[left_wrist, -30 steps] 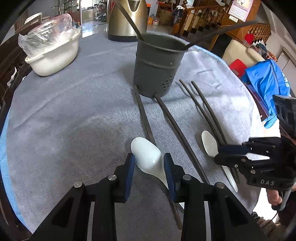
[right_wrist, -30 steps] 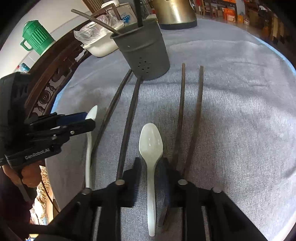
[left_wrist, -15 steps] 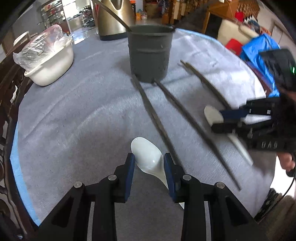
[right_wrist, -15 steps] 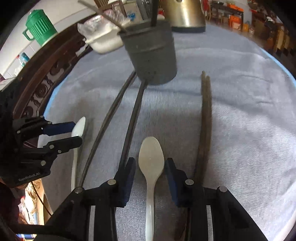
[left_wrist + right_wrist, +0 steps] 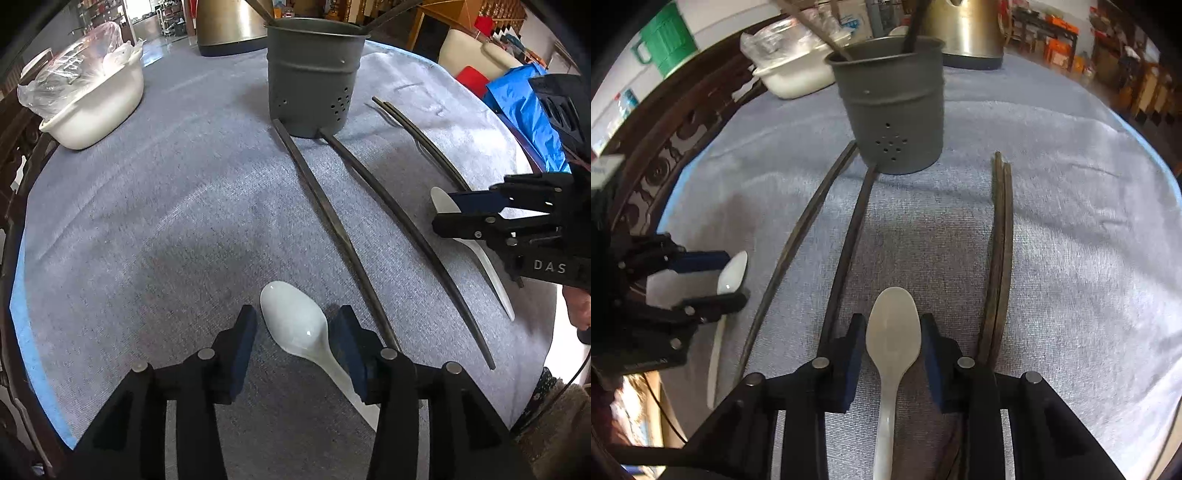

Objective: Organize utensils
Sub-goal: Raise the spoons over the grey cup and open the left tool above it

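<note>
Left gripper [image 5: 293, 332]: fingers [image 5: 242, 341] apart and opening, pads clear of the left white spoon [image 5: 295, 328]. The spoon's bowl lies on the bench cloth [image 5: 147, 221] between the 2 fingers, nearer the right-hand one; its handle runs back under that finger. Nothing is grasped.

Ahead of these fingers and slightly to their right stands the grey utensil holder [image 5: 314, 92], upright, with dark sticks leaning in it. 2 loose dark chopsticks [image 5: 332, 229] lie on the cloth from the holder's foot back toward the right-hand finger. Far ahead to the left of the fingers sits a white tub [image 5: 99, 107] with a clear plastic bag in it. A metal kettle [image 5: 229, 26] stands beyond the holder.

Right gripper [image 5: 893, 354]: fingers [image 5: 932, 360] closing on the right white spoon [image 5: 892, 332], whose bowl sits squarely between them, handle running back under the gripper. Narrow gaps show on both sides; whether the pads press on it yet cannot be told. A pair of dark chopsticks [image 5: 1001, 240] lies just beside the right-hand finger, touching each other. The holder stands straight ahead of these fingers.
</note>
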Motion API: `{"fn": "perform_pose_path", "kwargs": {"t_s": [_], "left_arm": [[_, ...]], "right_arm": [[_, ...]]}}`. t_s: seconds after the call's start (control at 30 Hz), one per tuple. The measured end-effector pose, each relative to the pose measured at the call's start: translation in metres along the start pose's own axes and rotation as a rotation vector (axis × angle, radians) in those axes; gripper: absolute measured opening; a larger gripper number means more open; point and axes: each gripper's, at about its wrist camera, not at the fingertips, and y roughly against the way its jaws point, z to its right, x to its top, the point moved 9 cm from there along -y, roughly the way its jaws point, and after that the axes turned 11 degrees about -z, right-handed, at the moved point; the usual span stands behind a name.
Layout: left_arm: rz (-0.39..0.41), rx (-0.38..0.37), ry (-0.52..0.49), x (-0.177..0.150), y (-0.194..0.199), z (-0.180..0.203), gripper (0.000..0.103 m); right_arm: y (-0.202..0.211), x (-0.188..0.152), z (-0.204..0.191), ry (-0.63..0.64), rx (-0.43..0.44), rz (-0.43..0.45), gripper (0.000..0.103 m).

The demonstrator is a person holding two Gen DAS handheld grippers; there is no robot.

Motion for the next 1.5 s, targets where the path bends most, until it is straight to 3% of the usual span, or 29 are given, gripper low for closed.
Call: {"fn": "perform_pose_path", "kwargs": {"t_s": [0.1, 0.2, 0.47, 0.6, 0.83, 0.93, 1.1, 1.23, 1.5], "left_arm": [[0.009, -0.018, 0.029, 0.003, 0.002, -0.003, 0.045], [0.023, -0.021, 0.049, 0.004, 0.004, -0.009, 0.034], [0.129, 0.02, 0.105, 0.01, 0.038, -0.019, 0.033], [0.259, 0.059, 0.149, 0.025, 0.075, -0.019, 0.033], [0.584, 0.152, 0.263, 0.059, 0.166, -0.024, 0.033], [0.719, 0.209, 0.321, 0.077, 0.201, -0.029, 0.033], [0.876, 0.321, 0.385, 0.11, 0.224, -0.035, 0.033], [0.905, 0.386, 0.385, 0.139, 0.219, -0.037, 0.033], [0.814, 0.398, 0.325, 0.174, 0.172, -0.035, 0.033]], "right_arm": [[0.008, 0.0, 0.001, -0.015, 0.038, 0.029, 0.032], [0.022, 0.002, 0.002, -0.039, 0.112, 0.079, 0.032], [0.07, 0.018, -0.002, -0.078, 0.266, 0.265, 0.032], [0.109, 0.031, -0.011, -0.07, 0.328, 0.394, 0.032], [0.204, 0.059, -0.003, -0.087, 0.397, 0.721, 0.032], [0.24, 0.077, 0.014, -0.125, 0.375, 0.865, 0.032], [0.268, 0.105, 0.05, -0.228, 0.359, 1.006, 0.032], [0.265, 0.135, 0.082, -0.297, 0.276, 1.053, 0.032], [0.221, 0.192, 0.108, -0.308, 0.259, 0.973, 0.032]]}}
